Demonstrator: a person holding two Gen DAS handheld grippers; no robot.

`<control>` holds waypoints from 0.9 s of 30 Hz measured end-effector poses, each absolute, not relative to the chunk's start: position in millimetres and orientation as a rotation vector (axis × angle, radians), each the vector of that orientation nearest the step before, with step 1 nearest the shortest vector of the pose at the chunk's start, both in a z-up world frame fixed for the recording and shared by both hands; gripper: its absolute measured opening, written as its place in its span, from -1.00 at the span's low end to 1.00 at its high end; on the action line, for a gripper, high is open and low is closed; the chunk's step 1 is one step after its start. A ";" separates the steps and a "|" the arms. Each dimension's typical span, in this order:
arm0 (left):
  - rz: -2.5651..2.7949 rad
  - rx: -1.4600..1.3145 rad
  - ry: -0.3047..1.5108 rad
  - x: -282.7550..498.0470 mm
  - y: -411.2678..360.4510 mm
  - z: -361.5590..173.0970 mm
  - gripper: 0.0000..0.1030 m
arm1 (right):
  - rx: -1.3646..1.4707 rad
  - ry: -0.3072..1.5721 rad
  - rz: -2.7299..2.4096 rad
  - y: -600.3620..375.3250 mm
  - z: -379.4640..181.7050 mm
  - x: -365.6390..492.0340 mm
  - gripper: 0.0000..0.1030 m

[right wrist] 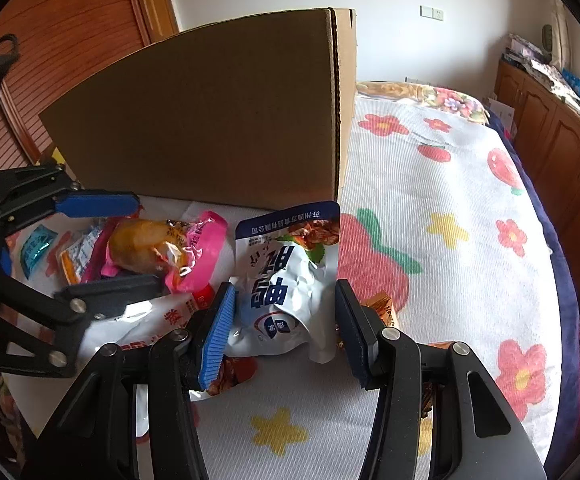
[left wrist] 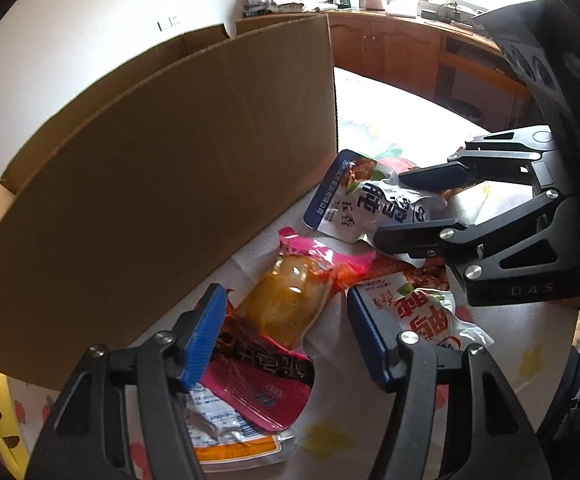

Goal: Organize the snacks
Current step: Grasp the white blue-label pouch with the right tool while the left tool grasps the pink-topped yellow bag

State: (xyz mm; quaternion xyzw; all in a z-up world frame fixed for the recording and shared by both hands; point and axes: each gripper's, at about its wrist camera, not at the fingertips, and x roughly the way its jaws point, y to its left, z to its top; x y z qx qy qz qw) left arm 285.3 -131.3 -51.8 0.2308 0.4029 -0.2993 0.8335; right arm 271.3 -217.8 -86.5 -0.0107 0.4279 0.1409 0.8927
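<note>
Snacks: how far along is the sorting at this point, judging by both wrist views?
Done: nothing that shows; the box's inside is hidden. In hand: the right gripper brackets the white pouch, grip unclear; the left gripper hangs open over the pink pack. Left: the pile on the bedspread, including the red-print pouch.
</note>
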 end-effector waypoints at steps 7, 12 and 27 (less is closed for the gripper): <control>-0.618 0.489 0.885 294.0 -132.4 -53.3 0.24 | -0.022 0.888 0.293 -218.5 -87.5 271.7 -0.02; -0.598 0.492 0.877 296.1 -132.0 -55.8 0.16 | -0.017 0.887 0.296 -219.0 -86.9 270.5 -0.02; -0.563 0.385 0.808 267.6 -105.8 -38.2 -0.24 | -0.023 0.888 0.294 -218.1 -88.5 270.4 -0.02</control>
